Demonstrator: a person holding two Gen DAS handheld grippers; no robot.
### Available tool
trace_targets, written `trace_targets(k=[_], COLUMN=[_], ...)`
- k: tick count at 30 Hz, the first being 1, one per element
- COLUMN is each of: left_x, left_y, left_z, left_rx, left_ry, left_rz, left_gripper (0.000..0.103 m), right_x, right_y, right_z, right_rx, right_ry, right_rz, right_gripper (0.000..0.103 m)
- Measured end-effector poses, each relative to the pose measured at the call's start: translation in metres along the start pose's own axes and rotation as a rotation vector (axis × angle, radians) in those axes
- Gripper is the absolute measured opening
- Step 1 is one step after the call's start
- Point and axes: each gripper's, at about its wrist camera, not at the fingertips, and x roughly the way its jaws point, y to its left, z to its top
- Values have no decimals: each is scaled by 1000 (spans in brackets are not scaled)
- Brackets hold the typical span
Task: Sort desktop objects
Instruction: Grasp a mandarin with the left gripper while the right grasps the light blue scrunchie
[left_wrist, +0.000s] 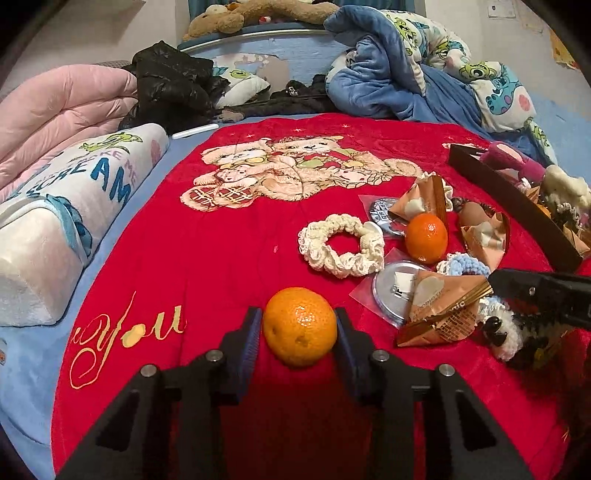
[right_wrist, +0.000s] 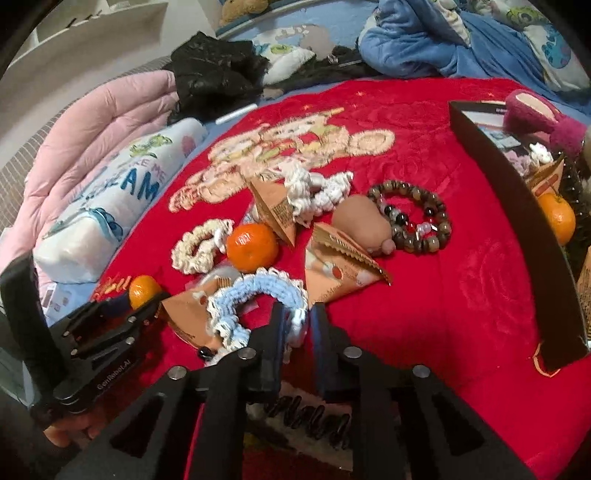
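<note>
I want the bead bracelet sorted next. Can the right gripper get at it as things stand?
Probably not yet: the right gripper is shut on the blue crocheted scrunchie. The bead bracelet itself lies uncovered on the red blanket.

The box (left_wrist: 517, 206) is cut off at the right edge, contents unclear.

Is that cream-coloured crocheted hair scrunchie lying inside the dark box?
No: the cream crocheted scrunchie lies flat on the red plush blanket, beside a loose orange mandarin, apart from the dark brown box.

Red blanket (left_wrist: 229, 258) w/ oranges (left_wrist: 426, 237), scrunchies (left_wrist: 341, 245), snack packs (right_wrist: 341, 271).
</note>
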Motion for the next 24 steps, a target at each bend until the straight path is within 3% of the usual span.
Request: trace_targets(k=[3,8,13,15,17,24], left_x=[-1,-1,0,0,0,0], left_y=[0,0,1,1,1,2], left_z=[-1,-1,-1,-1,-1,0], left_rx=[-2,-1,-1,-1,-2,-7], left_ry=[-2,-1,-1,-1,-2,-6], left_rz=[-1,0,0,0,0,-3], left_gripper=[39,39,40,40,40,40], right_x=[2,13,13,11,10,-3], right_y=[7,12,11,11,12,13], right_z=[-2,-4,-5,-7,-7,-5], right_rx=[-34,-96,-103,-106,-120,-79], right_ry=[11,57,32,18,11,-31], right_rz=[-10,-73,-82,-73,-93,-57], right_gripper=[35,36,38,35,16,13])
